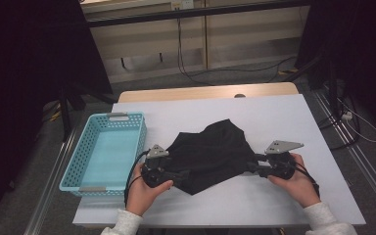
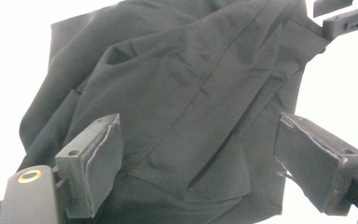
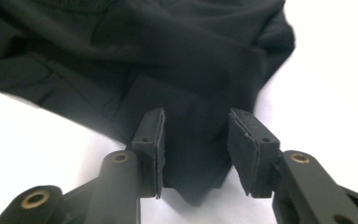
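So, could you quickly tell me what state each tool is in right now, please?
Left tool: open wide, jaws either side of the black garment, not clamped.
Right tool: open, jaws straddling a corner of the garment, not gripping it.

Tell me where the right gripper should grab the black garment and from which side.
Grip the narrow corner of the black garment that already lies between the open jaws of the right gripper, coming in low from the right edge toward the centre. That flap looks thin and flat on the white table, so it should pinch cleanly.
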Motion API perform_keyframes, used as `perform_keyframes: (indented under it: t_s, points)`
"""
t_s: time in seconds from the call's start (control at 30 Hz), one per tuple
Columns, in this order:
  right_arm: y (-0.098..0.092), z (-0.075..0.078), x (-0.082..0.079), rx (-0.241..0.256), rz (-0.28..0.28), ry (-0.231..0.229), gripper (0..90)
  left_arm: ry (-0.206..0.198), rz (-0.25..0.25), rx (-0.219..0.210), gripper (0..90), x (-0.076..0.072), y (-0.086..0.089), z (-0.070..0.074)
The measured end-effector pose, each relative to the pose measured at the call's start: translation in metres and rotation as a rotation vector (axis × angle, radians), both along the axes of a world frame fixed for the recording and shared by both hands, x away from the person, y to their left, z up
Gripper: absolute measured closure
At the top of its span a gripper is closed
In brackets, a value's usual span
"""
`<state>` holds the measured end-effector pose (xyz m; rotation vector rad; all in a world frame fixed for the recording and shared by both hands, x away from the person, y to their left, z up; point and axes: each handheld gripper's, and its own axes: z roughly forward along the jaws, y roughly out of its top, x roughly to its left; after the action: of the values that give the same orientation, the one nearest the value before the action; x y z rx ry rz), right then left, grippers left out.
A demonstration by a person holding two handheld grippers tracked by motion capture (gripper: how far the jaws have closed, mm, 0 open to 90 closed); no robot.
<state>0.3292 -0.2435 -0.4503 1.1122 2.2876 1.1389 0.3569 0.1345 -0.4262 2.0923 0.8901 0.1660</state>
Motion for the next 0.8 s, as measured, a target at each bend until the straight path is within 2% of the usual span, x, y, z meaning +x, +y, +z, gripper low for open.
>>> perform_keyframes:
  t_s: [0.07,0.2,0.27,0.33,0.43,0.6,0.67,0.73,0.8]
  points:
    - [0.002,-0.001,-0.001,-0.011,0.007,0.005,53.8,0.0,-0.004,-0.013,15.1,-0.003,0.001,0.001]
    - [0.001,-0.005,-0.001,-0.011,-0.014,0.012,48.2,-0.012,-0.009,-0.016,16.5,-0.008,0.008,0.007]
    - [0.002,-0.005,-0.001,-0.009,-0.01,0.01,48.2,-0.012,-0.009,-0.016,27.1,-0.009,0.009,0.008]
    - [0.004,-0.005,0.0,-0.005,-0.007,0.011,48.1,0.003,-0.042,0.007,42.5,-0.012,0.007,0.007]
    - [0.007,-0.005,0.001,-0.011,0.002,0.016,46.5,0.0,-0.059,0.036,49.9,-0.014,0.003,0.002]
    - [0.01,-0.006,0.001,-0.022,0.006,0.016,47.4,0.031,-0.09,0.039,49.8,-0.015,-0.001,-0.003]
    - [0.01,-0.007,0.002,-0.025,0.001,0.016,47.5,0.052,-0.082,0.063,48.3,-0.015,-0.003,-0.008]
    - [0.012,-0.009,0.003,-0.032,-0.008,0.022,48.2,0.083,-0.097,0.093,43.1,-0.015,-0.006,-0.019]
    - [0.015,-0.011,0.005,-0.038,-0.02,0.032,49.5,0.049,-0.116,0.094,38.7,-0.015,-0.008,-0.025]
